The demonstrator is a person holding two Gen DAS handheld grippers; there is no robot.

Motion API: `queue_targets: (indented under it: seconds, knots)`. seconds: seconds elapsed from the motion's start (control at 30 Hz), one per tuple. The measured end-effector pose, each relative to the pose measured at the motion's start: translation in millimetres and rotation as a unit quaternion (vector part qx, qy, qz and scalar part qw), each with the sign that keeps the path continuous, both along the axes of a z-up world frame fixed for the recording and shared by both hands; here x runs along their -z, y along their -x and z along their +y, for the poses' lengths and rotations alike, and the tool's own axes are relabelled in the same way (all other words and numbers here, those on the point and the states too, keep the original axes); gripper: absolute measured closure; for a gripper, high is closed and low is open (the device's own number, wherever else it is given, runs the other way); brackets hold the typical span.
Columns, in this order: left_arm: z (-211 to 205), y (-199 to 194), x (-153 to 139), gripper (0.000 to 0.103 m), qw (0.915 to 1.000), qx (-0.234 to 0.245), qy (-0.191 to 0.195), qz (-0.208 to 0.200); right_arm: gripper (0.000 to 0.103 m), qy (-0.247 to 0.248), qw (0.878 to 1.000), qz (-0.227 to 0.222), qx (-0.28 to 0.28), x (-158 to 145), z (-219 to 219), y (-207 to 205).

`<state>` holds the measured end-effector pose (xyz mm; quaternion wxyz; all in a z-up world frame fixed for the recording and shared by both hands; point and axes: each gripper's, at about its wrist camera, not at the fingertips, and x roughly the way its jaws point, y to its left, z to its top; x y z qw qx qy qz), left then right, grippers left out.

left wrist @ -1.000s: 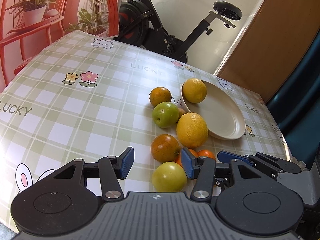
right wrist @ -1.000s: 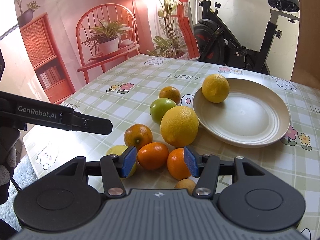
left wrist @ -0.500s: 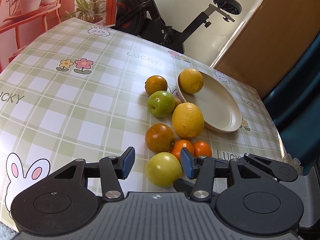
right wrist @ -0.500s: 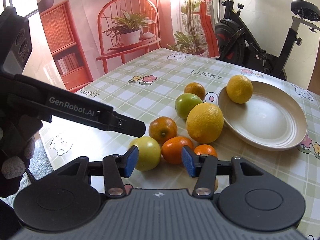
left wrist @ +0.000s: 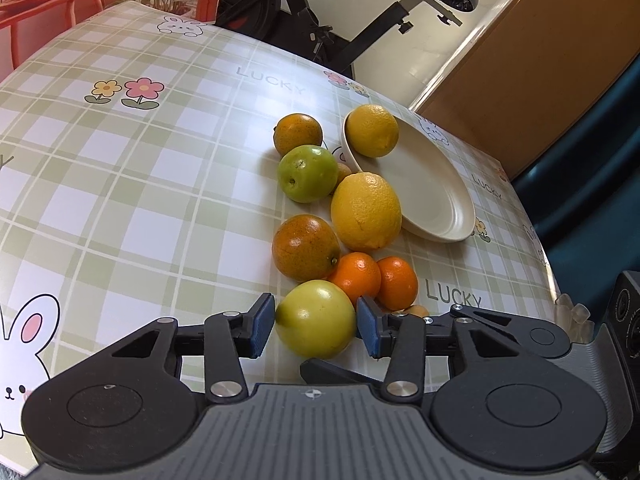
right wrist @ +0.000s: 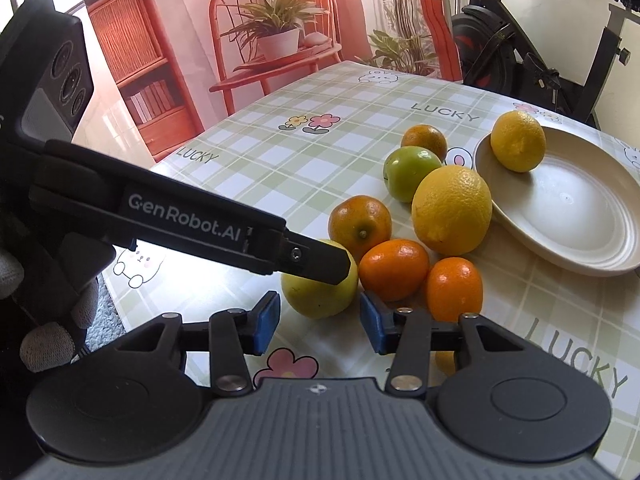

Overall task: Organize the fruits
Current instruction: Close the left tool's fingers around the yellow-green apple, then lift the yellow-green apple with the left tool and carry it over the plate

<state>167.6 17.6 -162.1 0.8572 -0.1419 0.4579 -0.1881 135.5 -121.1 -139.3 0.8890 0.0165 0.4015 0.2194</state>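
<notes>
A cream plate (left wrist: 432, 192) holds one yellow citrus (left wrist: 372, 131). Beside it on the checked tablecloth lie a big lemon (left wrist: 366, 211), a green apple (left wrist: 308, 173), two dark oranges (left wrist: 306, 247), two small tangerines (left wrist: 358, 276) and a pale yellow-green apple (left wrist: 316, 323). My left gripper (left wrist: 316, 326) is open with the pale apple between its blue pads, close to both. My right gripper (right wrist: 318, 322) is open and empty, just in front of the same apple (right wrist: 316, 292). The left gripper's finger (right wrist: 312, 258) crosses over that apple in the right wrist view.
An exercise bike (left wrist: 360, 20) stands behind the table. A wooden panel (left wrist: 540, 72) and a dark blue seat (left wrist: 600, 152) are at the right edge. The right gripper's body (left wrist: 500, 328) lies close beside the left one. A red chair backdrop (right wrist: 276, 40) fills the far left.
My left gripper has moved forward so the pale apple now sits between its pads. The right gripper has pulled back and turned left. Both stay open.
</notes>
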Motion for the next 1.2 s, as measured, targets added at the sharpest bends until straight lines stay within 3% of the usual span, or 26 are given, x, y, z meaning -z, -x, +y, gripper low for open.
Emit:
queue_targets:
  seconds: [0.6, 0.93, 1.2]
  knots:
    - [-6, 11, -8, 0.056, 0.9996, 0.012, -0.018, -0.017, 0.057, -0.014, 1.0, 0.017, 0.01, 6, 0, -1]
    - [-15, 16, -40, 0.056, 0.9976, 0.027, -0.022, -0.06, 0.057, -0.032, 0.999, -0.029, 0.029, -20, -10, 11]
    - [-51, -1, -64, 0.056, 0.9915, 0.075, -0.044, -0.097, 0.057, -0.046, 0.995, -0.06, 0.071, -41, -37, 8]
